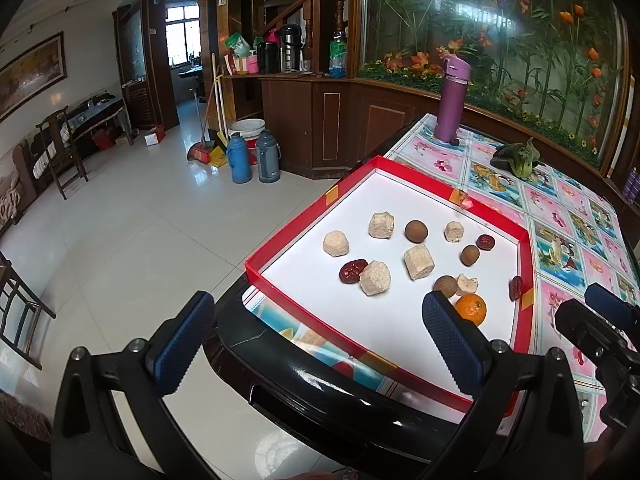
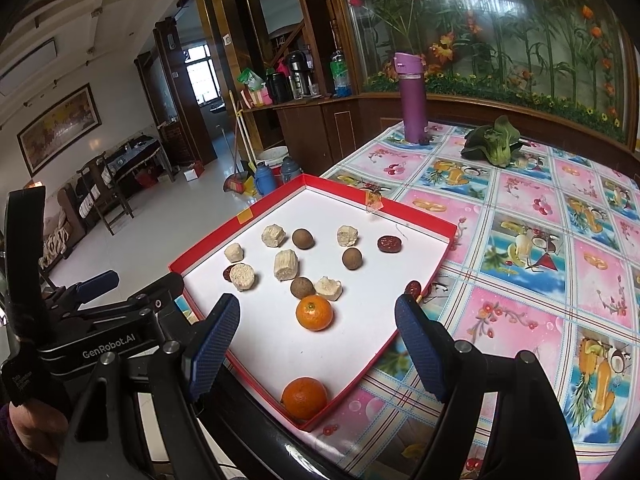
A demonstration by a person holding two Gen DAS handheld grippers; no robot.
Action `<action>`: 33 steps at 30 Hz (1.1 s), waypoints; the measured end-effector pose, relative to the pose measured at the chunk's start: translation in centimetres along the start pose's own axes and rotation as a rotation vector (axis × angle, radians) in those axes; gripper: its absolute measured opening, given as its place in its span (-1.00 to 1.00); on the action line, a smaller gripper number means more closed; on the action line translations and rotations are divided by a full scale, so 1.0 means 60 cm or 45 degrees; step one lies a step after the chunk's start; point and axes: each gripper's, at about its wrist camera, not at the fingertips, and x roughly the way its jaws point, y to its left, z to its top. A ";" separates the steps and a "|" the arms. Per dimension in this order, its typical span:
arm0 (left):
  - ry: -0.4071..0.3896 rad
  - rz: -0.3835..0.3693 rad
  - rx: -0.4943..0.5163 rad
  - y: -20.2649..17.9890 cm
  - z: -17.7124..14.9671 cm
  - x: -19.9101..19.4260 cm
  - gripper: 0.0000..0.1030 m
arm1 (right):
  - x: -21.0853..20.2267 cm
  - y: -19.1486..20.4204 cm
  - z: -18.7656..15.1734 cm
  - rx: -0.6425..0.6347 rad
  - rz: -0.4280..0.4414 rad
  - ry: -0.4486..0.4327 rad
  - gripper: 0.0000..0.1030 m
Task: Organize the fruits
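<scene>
Wide table under a pink fruit-print plastic cloth [image 2: 532, 248], and on it the shallow red-rimmed white cardboard tray [image 2: 400, 216]. Left gripper [image 1: 316, 344] hovers at the tray's near edge, blue pads apart, empty. Right gripper [image 2: 316, 352] spread wide over the tray too, empty. Two small oranges [image 2: 314, 313] inside, among brown round longans [image 2: 303, 238].

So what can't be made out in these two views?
- Near orange: seen only in the right view; the left gripper finger hides that tray corner in the left view.
- Far orange: partly behind the same finger, left view.
- Date at the rim: in or outside the tray, unclear in both.
- Small dark thing by the bottle: too small.
- Right gripper: open, nothing between its fingers.
</scene>
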 end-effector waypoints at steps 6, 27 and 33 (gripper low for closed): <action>-0.007 -0.005 0.006 0.001 -0.002 -0.002 1.00 | 0.000 0.001 -0.001 -0.002 -0.004 -0.007 0.55; -0.003 0.019 0.021 0.003 -0.002 0.000 1.00 | 0.008 0.000 -0.006 0.006 -0.002 0.018 0.55; 0.007 0.017 0.030 0.001 -0.005 0.007 1.00 | 0.011 0.003 -0.006 -0.003 0.000 0.016 0.55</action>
